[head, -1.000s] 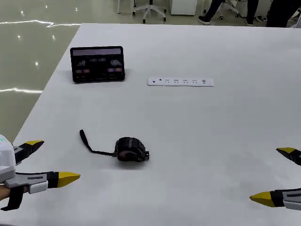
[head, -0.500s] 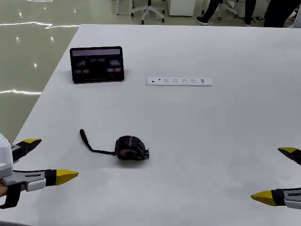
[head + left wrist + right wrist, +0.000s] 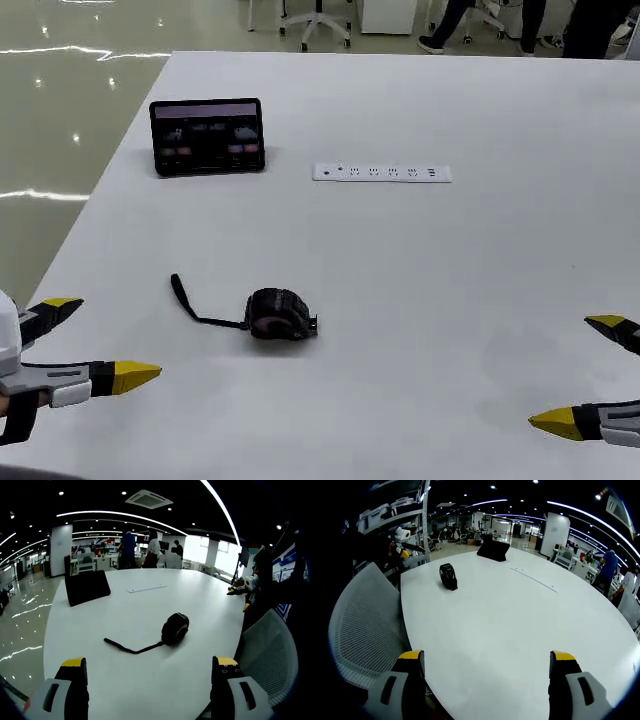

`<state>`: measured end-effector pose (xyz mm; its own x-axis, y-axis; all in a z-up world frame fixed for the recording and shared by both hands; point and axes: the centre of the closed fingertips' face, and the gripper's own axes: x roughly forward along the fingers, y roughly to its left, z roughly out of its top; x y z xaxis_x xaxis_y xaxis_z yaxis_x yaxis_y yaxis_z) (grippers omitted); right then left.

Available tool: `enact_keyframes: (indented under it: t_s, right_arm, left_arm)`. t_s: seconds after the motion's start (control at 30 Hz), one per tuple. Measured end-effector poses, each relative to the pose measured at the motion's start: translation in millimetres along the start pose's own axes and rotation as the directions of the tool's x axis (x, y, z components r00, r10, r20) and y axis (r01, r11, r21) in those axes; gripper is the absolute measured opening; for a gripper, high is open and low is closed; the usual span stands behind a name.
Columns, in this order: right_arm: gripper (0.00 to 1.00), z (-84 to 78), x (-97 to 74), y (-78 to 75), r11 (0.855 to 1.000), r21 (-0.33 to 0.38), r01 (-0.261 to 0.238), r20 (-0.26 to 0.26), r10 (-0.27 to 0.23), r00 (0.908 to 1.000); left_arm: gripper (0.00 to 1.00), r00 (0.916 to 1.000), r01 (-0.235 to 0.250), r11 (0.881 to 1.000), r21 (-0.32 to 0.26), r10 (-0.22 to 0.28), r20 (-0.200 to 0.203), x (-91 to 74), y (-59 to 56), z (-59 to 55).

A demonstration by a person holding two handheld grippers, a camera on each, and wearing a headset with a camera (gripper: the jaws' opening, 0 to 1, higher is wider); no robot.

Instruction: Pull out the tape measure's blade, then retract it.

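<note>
Tape measure (image 3: 280, 316), a black rounded case, lies on the white table (image 3: 430, 280) a little left of centre in the head view, near the person's edge, with its blade not pulled out and neither gripper touching it. Starting at the far left of that view, the left gripper (image 3: 100, 340) hovers just over the near left corner of the table, its two yellow-tipped jaws spread wide apart with nothing between them, pointing rightward toward the case but well apart from it. Next comes the black wrist strap (image 3: 190, 305), which trails from the case's left side across the table surface and ends in a thicker loop angled away from the person. Farther back, a dark tablet (image 3: 207, 136) stands propped up near the table's left edge, its screen dimly lit. To its right, a white power strip (image 3: 382, 173) lies flat along the table, well apart from the tape measure. At the far right, the right gripper (image 3: 578, 372) hangs over the near right part of the table, its yellow-tipped jaws likewise wide apart and holding nothing, far from the case. In the right gripper view, a grey mesh chair (image 3: 362, 625) sits beside the table edge
</note>
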<state>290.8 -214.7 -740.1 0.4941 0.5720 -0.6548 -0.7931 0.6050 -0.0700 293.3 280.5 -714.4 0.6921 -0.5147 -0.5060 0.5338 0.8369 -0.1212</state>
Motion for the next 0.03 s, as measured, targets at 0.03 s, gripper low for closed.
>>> enact_keyframes:
  t_s: [0.03]
  right_arm:
    - [1.00,0.0,0.3,0.0,1.000,0.001,-0.001,0.000,0.001,1.0000]
  left_arm:
    - [1.00,1.0000,0.001,1.000,0.000,-0.001,0.000,-0.2,0.0,0.4]
